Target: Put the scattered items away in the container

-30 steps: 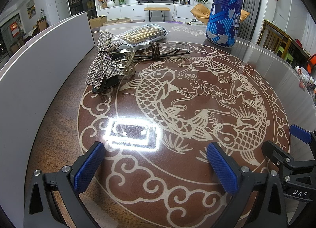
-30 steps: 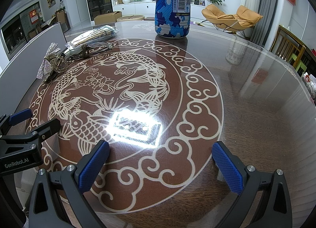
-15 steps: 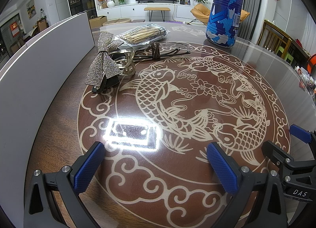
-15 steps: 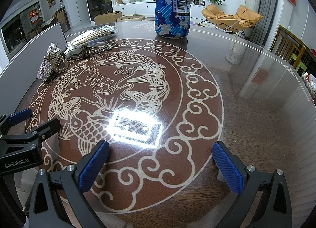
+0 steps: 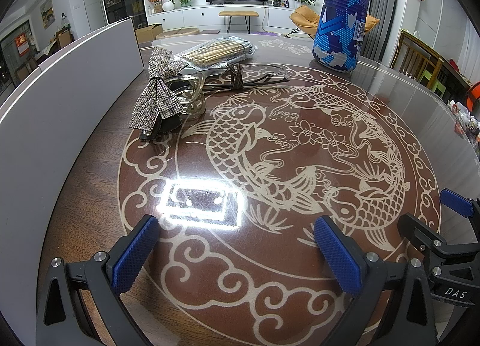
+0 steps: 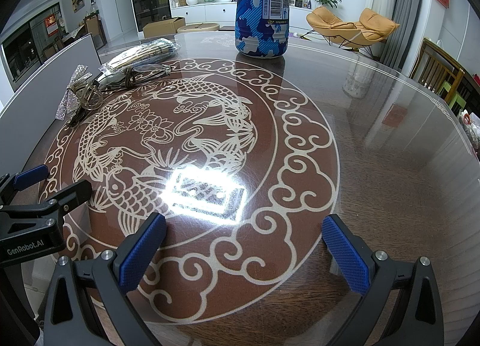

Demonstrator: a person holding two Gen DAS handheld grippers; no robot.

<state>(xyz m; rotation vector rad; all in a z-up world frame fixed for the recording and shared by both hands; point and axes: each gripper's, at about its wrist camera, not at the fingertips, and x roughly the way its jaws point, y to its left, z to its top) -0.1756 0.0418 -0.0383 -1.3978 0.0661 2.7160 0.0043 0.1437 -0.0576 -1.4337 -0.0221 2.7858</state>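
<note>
Both grippers hang low over the near edge of the round glass-topped wooden table with a cream koi-fish pattern [image 5: 300, 142], side by side and pointing forward across it. The left gripper [image 5: 235, 251] has its two blue ribbed pads spread wide apart, with nothing between them. The right gripper [image 6: 243, 248] stands the same way, jaws wide and empty. Neither touches any item.

The scattered items lie together at the far left part of the table. The silver rhinestone bow hair clip [image 5: 156, 94] is nearest; just behind it and touching it is a clear yellowish plastic claw clip [image 5: 187, 91]. Behind these lies a pair of thin-framed glasses [image 5: 258, 74] with a brown tie wound around the folded temples, and further back a clear plastic packet of wooden sticks [image 5: 216, 50]. A tall blue-and-white printed bottle [image 5: 342, 13] stands upright at the far side, well apart from the group.

The left view shows a large white flat panel [image 5: 66, 91] along the left edge of the table, close beside the bow; whether it is the container's wall I cannot tell. The right view shows only a small part of this panel, but it shows the bottle's barcode label and the bare right half of the table, with wooden chairs [image 6: 441, 73] beyond it. Each view catches the other gripper at its side edge.
</note>
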